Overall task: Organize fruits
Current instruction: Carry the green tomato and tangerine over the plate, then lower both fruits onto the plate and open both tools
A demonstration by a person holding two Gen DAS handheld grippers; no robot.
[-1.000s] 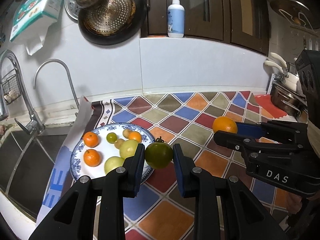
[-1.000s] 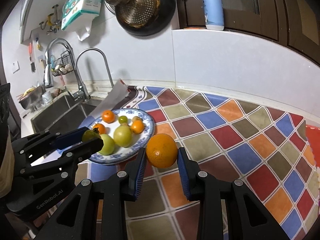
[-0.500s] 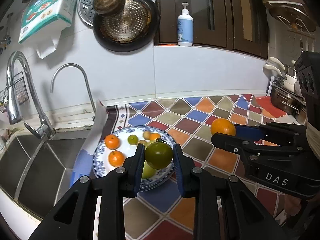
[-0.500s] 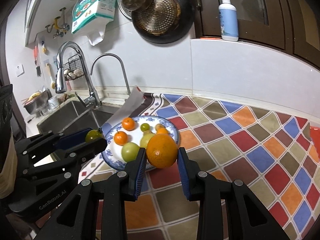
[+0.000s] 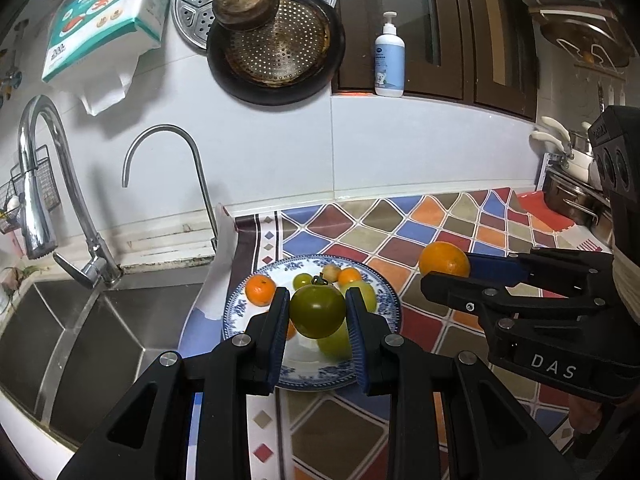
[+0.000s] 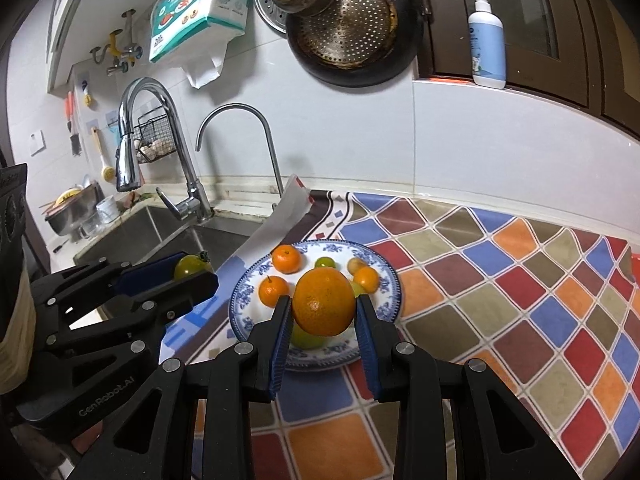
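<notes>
My left gripper [image 5: 318,312] is shut on a dark green tomato [image 5: 317,311] and holds it in the air over the near part of a blue-patterned white plate [image 5: 236,308]. The plate holds several small oranges and green fruits. My right gripper [image 6: 323,307] is shut on a large orange [image 6: 323,301], raised over the plate's [image 6: 390,288] near edge. The right gripper with the orange [image 5: 444,259] also shows at the right of the left wrist view. The left gripper with the tomato [image 6: 193,265] shows at the left of the right wrist view.
A steel sink [image 5: 80,332] with two taps [image 5: 44,184] lies left of the plate. A colourful diamond-patterned mat [image 6: 500,280] covers the counter. A pan and steamer tray [image 5: 276,40] hang on the wall. A pump bottle [image 5: 389,64] stands on the ledge. Pots [image 5: 572,200] stand far right.
Both grippers have risen and pulled back with their fruits still held. The plate now lies straight under both, and more of the wall and sink shows.
</notes>
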